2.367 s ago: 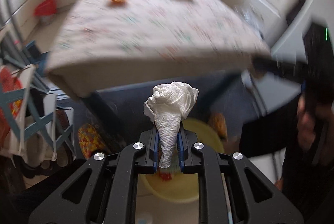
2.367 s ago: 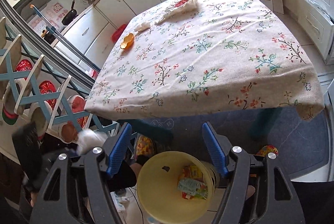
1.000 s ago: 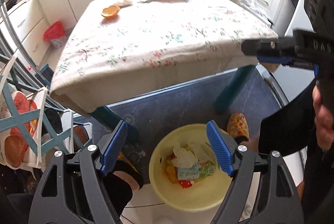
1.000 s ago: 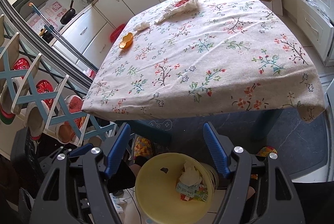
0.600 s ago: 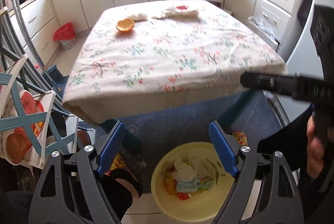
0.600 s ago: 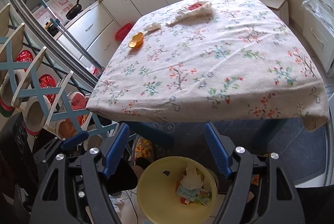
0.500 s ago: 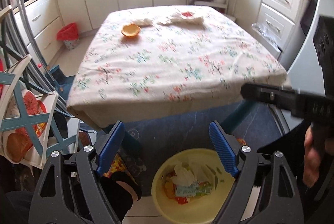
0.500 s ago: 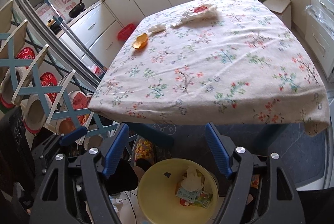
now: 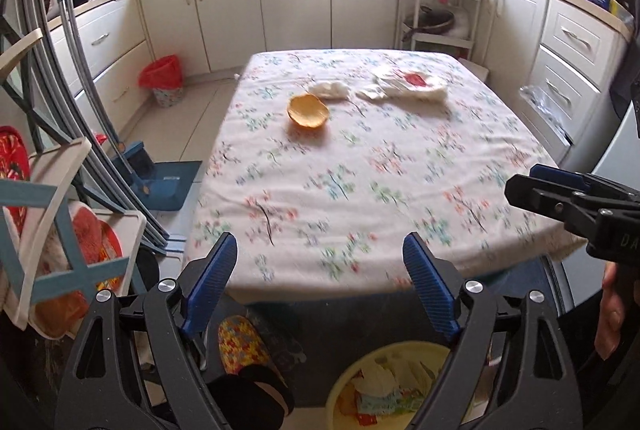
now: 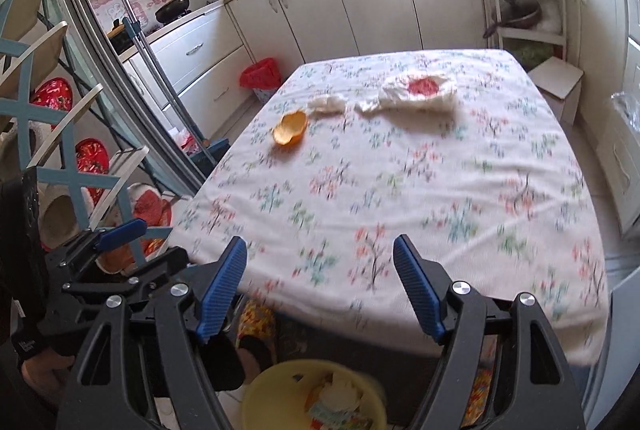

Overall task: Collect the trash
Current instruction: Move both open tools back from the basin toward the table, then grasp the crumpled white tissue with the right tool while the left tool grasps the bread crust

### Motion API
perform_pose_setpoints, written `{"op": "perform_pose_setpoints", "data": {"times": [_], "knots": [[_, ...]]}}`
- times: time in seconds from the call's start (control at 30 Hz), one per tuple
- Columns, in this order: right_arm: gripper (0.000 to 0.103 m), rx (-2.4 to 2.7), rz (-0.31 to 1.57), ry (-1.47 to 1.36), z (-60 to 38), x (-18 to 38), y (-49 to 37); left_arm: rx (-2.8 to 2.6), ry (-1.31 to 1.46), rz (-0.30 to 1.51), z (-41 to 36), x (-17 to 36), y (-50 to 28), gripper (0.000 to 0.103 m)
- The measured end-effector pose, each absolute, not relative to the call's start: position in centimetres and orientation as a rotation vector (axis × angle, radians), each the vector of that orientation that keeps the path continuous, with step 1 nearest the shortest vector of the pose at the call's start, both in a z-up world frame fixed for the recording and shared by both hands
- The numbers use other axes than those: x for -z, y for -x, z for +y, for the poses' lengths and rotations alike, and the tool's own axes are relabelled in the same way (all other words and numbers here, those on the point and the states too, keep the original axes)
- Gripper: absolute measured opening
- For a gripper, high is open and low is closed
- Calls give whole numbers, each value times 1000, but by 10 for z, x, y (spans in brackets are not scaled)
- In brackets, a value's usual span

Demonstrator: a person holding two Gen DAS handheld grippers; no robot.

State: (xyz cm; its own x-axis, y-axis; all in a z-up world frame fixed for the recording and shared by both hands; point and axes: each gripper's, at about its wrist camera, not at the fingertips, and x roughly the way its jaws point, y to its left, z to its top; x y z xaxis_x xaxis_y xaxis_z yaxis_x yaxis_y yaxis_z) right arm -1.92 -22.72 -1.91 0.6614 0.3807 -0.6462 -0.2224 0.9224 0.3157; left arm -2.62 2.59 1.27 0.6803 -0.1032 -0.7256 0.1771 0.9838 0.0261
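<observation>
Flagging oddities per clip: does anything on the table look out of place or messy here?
Yes. Loose trash lies at the far end of the floral tablecloth: an orange peel, a small crumpled tissue beside it, and a larger white wad with a red stain. The yellow bin sits on the floor below the near edge.

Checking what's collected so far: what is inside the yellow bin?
The yellow bin holds crumpled white tissue on colourful wrappers. Its lower part is out of frame, and whatever lies beneath is covered.

The left tool [image 9: 320, 270] and right tool [image 10: 320, 262] point downward side by side, jaws apart (nothing between them).
</observation>
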Motion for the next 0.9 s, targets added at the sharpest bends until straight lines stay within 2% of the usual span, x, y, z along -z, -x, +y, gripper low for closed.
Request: {"op": "perform_pose_setpoints", "data": {"times": [0.2, 0.43, 0.7, 0.9], "knots": [[73, -342, 744, -176, -221, 15, -6, 113, -47, 776, 35, -20, -7, 81], [73, -360, 717, -190, -212, 14, -22, 74, 134, 799, 53, -18, -35, 81], [73, -352, 641, -153, -215, -12, -62, 30, 81, 680, 55, -47, -85, 85], [73, -321, 643, -157, -228, -12, -89, 41, 119, 774, 51, -26, -124, 85]]}}
